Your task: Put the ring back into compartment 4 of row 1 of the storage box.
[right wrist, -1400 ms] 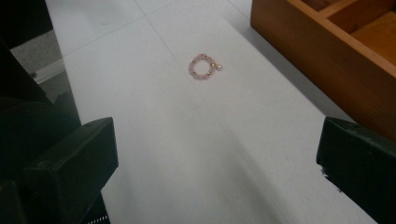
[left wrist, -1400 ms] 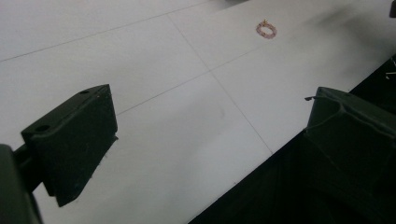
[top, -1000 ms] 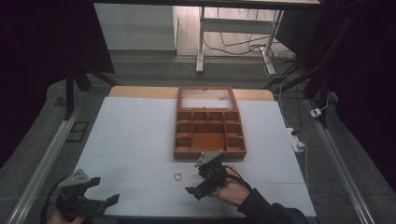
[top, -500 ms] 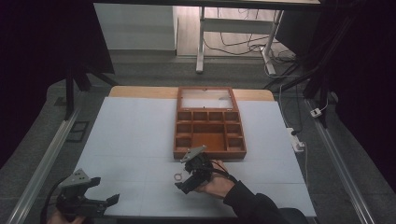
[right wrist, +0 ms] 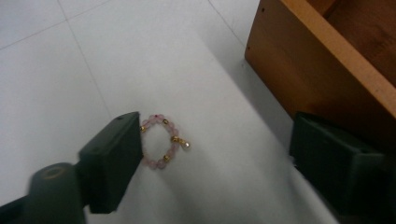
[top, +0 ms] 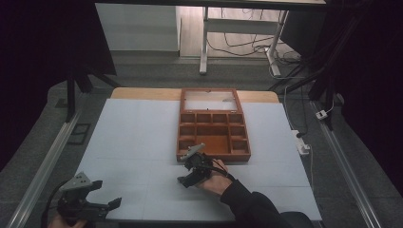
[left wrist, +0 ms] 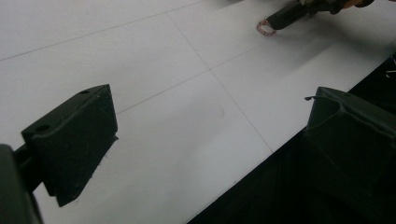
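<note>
A small bracelet of pink beads point(right wrist: 161, 140) with gold beads and a little charm lies on the white table. In the right gripper view it sits between the open jaws of my right gripper point(right wrist: 219, 154), close against the left jaw. The high view has my right gripper point(top: 186, 173) low over the table, just in front of the wooden box point(top: 213, 124). From the left gripper view, the bracelet point(left wrist: 265, 28) lies far off at the tip of the right gripper point(left wrist: 289, 16). My left gripper point(left wrist: 210, 126) is open with nothing in it and hovers at the table's near left edge point(top: 105, 194).
The wooden box point(right wrist: 317, 60) has several compartments and an open lid lying flat behind it. Its near corner stands close to my right jaw. The white table top point(top: 133, 142) spreads wide to the left. A cable and plug point(top: 304, 145) lie at the right edge.
My right gripper has moved left and a little toward the box, and its jaws now stand around the bracelet. The left gripper has stayed in place.
</note>
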A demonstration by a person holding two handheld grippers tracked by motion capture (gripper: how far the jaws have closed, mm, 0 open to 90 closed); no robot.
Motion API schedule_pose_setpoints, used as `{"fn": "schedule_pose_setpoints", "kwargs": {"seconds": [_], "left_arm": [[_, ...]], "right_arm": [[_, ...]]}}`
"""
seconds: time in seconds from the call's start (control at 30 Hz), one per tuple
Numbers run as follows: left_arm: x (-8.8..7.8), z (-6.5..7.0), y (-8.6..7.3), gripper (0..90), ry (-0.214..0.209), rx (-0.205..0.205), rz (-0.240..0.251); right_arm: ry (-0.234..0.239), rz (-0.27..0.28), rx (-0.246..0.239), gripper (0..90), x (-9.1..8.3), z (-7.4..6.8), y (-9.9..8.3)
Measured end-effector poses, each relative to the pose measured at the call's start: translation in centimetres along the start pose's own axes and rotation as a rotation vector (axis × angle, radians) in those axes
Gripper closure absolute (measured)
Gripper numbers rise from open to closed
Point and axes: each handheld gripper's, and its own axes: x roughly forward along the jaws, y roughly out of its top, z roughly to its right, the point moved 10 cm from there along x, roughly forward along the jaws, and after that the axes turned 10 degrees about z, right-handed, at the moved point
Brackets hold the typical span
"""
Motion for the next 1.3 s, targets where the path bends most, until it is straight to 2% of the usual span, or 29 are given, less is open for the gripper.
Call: {"fn": "schedule_pose_setpoints", "kwargs": {"seconds": [0.13, 0.2, 0.33, 0.47, 0.5, 0.53, 0.63, 0.73, 0.77, 0.83, 0.9, 0.97, 1.0, 1.3], "left_arm": [[0.0, 0.0, 0.0, 2.3, 0.000, 0.000, 0.000], [0.0, 0.0, 0.0, 2.3, -0.001, -0.001, 0.000], [0.0, 0.0, 0.0, 2.3, -0.001, 0.000, -0.001], [0.0, 0.0, 0.0, 2.3, 0.000, 0.000, -0.002], [0.0, 0.0, 0.0, 2.3, 0.000, 0.000, -0.002], [0.0, 0.0, 0.0, 2.3, 0.000, 0.000, -0.002], [0.0, 0.0, 0.0, 2.3, 0.000, 0.001, -0.003], [0.0, 0.0, 0.0, 2.4, 0.003, 0.002, -0.003], [0.0, 0.0, 0.0, 2.4, 0.003, 0.002, -0.004], [0.0, 0.0, 0.0, 2.4, 0.004, 0.000, -0.005], [0.0, 0.0, 0.0, 2.4, 0.004, -0.002, -0.005], [0.0, 0.0, 0.0, 2.4, 0.005, -0.001, -0.005], [0.0, 0.0, -0.1, 2.4, 0.005, 0.000, -0.006], [0.0, -0.1, 0.0, 2.5, 0.005, -0.003, -0.004]], "right_arm": [[0.004, -0.004, -0.009, 34.5, 0.1, 0.0, 0.0], [-0.002, -0.004, -0.046, 39.2, 0.3, 0.0, 0.0], [0.033, -0.021, -0.089, 57.1, 0.1, -0.8, 0.1], [0.057, -0.036, -0.101, 76.7, 0.0, -1.5, 0.0], [0.070, -0.036, -0.116, 81.8, 0.0, -1.5, 0.0], [0.069, -0.045, -0.107, 83.6, 0.0, -1.7, 0.0], [0.067, -0.049, -0.112, 84.0, 0.0, -1.7, 0.0], [0.074, -0.042, -0.141, 84.4, 0.0, -1.7, 0.1], [0.074, -0.043, -0.124, 84.5, -0.1, -1.8, 0.1], [0.071, -0.050, -0.124, 84.5, -0.2, -1.7, 0.0], [0.084, -0.037, -0.107, 84.5, -0.2, -1.9, 0.1], [0.087, -0.027, -0.123, 84.5, -0.3, -1.8, 0.2], [0.079, -0.033, -0.116, 84.5, -0.5, -1.8, 0.3], [0.076, 0.019, -0.098, 84.5, -1.9, -1.3, 1.5]]}}
